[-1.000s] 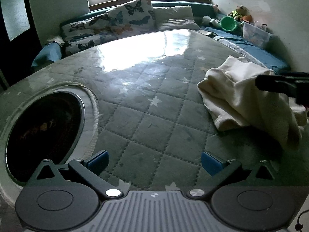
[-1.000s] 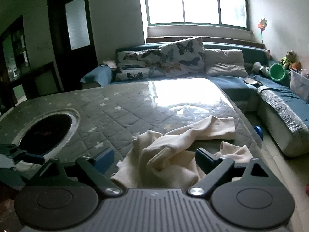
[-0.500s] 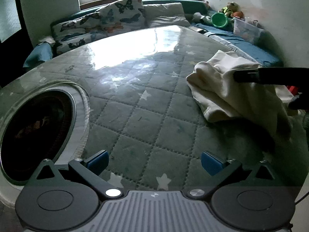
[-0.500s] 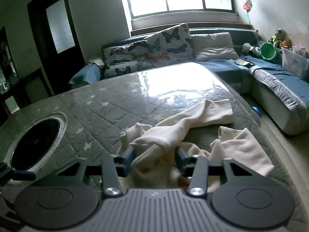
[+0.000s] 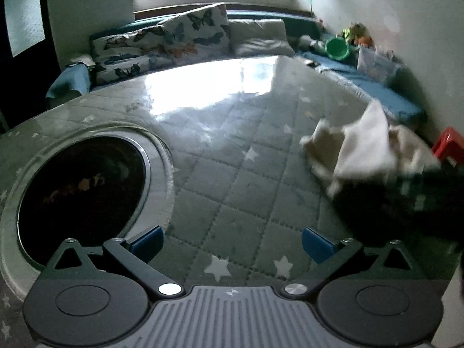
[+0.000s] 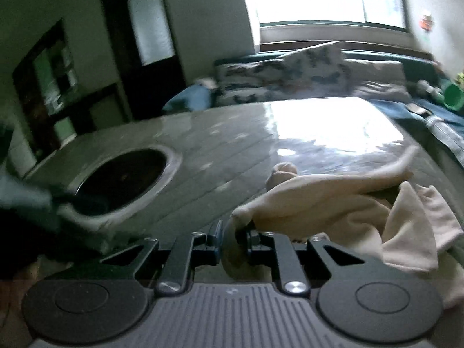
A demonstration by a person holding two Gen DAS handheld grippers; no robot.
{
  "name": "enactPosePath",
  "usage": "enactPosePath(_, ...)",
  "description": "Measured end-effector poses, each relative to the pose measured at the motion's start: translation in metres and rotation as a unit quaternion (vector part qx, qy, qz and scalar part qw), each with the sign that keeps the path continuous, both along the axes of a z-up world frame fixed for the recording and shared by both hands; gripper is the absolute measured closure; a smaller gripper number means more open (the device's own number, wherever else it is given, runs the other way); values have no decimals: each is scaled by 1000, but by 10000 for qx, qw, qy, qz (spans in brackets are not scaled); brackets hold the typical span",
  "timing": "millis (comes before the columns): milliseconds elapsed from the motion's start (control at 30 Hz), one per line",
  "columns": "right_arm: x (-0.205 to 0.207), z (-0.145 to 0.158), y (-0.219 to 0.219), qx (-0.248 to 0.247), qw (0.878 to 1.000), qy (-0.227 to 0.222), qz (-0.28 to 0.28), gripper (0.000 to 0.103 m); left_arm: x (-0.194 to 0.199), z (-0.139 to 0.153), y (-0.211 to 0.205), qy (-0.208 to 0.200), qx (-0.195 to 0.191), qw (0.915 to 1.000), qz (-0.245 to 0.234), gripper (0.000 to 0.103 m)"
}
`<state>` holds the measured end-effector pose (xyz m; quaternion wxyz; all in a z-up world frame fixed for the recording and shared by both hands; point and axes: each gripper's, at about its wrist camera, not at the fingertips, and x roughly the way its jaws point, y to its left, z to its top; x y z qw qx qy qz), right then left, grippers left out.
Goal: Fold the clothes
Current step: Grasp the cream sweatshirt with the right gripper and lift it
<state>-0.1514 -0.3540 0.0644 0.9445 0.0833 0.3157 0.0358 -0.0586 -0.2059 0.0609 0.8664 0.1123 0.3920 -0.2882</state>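
Left wrist view: the left gripper (image 5: 232, 239) hovers over the quilted table (image 5: 226, 174), its jaws spread wide with only bare star-patterned cover between the blue pads (image 5: 146, 239); it holds and touches nothing. The cream garment (image 5: 362, 148) sits bunched at the right edge of the table, partly raised and blurred, with the dark bulk of the other tool just below it. A round dark opening (image 5: 81, 194) is set into the table at the left, well apart from the cloth. Right wrist view: the right gripper (image 6: 229, 239) has its jaws drawn close, pinching a fold of the garment (image 6: 348, 211) at its near left end; the rest trails right in loose, crumpled layers over the table (image 6: 232, 150), unfolded. Judgement: the step in hand appears to be lifting the garment to spread it flat. To do it well, the pinch should sit on a single edge or corner, not a wad, and the free gripper should take a matching edge so the cloth can be drawn taut. Motion blur limits finer detail.
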Motion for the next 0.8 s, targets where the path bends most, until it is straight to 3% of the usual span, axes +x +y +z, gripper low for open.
enactPosePath(200, -11, -7, 30, -23, 9987, 87, 493, 88, -7, 17, -10, -32, -267, 9991, -315, 0)
enactPosePath(267, -19, -5, 30, -56, 9987, 63, 495, 79, -13, 22, -20, -28, -325, 9979, -560, 0)
enactPosePath(400, -34, 1, 29, -122, 9987, 16, 498, 75, -26, 27, -44, -123, -247, 9940, -1055, 0)
enactPosePath(467, -41, 3, 28, -155, 9986, -8, 500, 62, -28, 28, -54, -152, -232, 9928, -1169, 0)
enactPosePath(500, -46, 5, 27, -176, 9987, -25, 483, 60, -29, 29, -57, -176, -244, 9924, -1197, 0)
enactPosePath(667, -74, 26, -2, -161, 9997, -171, 91, 60, -33, 32, -68, -246, -317, 9892, -1407, 0)
enactPosePath(800, -88, 41, -38, -138, 9976, -426, -524, 60, -39, 29, -78, -313, -267, 9854, -1652, 1)
